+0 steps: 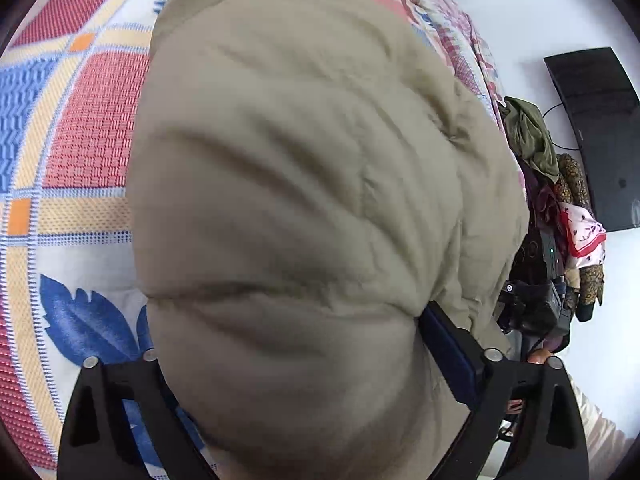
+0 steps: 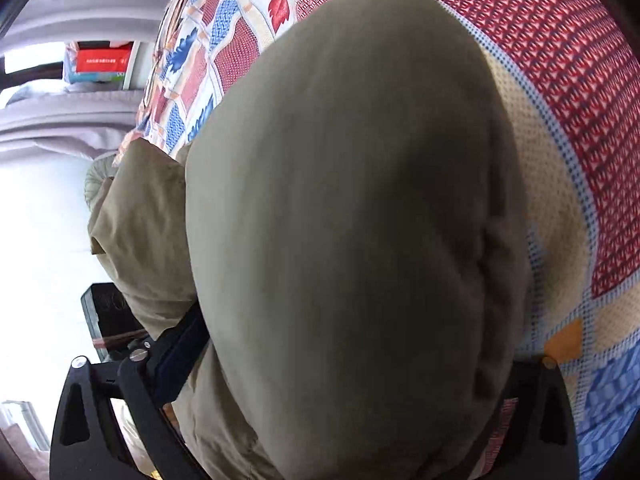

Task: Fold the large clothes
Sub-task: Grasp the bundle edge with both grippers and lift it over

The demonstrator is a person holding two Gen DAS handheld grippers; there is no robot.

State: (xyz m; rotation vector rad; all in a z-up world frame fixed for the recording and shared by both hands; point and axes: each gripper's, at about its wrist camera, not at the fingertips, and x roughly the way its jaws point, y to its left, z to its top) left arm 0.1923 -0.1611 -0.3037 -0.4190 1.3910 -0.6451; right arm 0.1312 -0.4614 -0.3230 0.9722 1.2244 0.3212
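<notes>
Jacket (image 1: 304,184) over patterned bedspread (image 1: 80,128)

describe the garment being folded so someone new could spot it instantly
Start at the bed's patterned bedspread, red and blue blocks with leaf prints. Over it bulges the khaki padded jacket, gripped by both the left gripper and right gripper. It alone is plain and puffy.

Soft, even daylight fills both views, with no hard shadows. In the left wrist view the white wall (image 1: 532,24) beyond the hand-held gripper is bright but holds detail; in the right wrist view the area to the left of the hand-held gripper is blown out to plain white. The padded olive garment (image 1: 304,184) sits so close to each lens that it is soft and smeared, darkest in its creases. Fisheye bending curves the patterned bedcover (image 2: 552,92), and black vignette rims the corners.
</notes>
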